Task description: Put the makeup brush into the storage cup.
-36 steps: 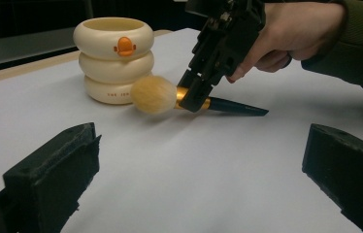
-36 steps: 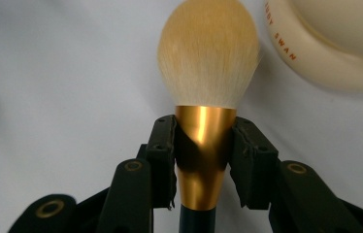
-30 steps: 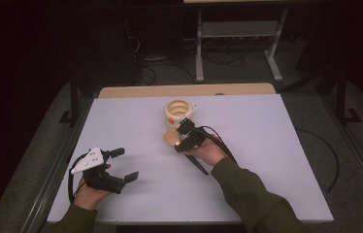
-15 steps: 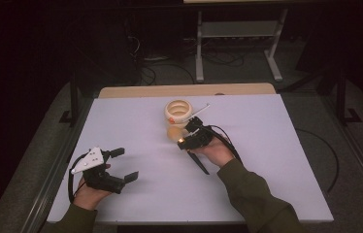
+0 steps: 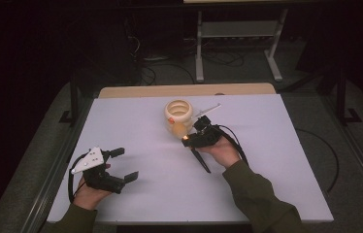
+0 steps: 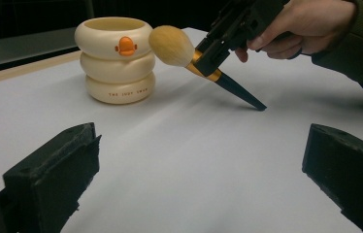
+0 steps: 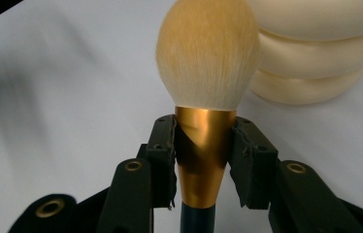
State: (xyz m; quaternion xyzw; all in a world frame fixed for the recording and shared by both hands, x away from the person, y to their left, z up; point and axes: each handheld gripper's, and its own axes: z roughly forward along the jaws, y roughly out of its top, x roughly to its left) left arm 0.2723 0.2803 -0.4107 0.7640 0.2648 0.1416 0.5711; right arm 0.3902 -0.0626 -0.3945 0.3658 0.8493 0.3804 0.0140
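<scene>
One brush (image 7: pixel 207 63) is in your right gripper (image 7: pixel 204 155), clamped at the gold ferrule, bristles up, dark handle tip touching the table (image 5: pixel 267 145). Brush head sits just beside the cream holder (image 6: pixel 115 58), at about rim height, not yet over the opening. Judged progress: pick-up done; lifting the head clear and dropping the brush into the holder is left, likely handle-first, so you'd need to turn it. Holder stands upright near the table's far edge, orange duck badge facing you. Your left gripper (image 5: pixel 121 165) rests near the front-left, jaws spread wide, nothing between them, well apart from the work.
</scene>
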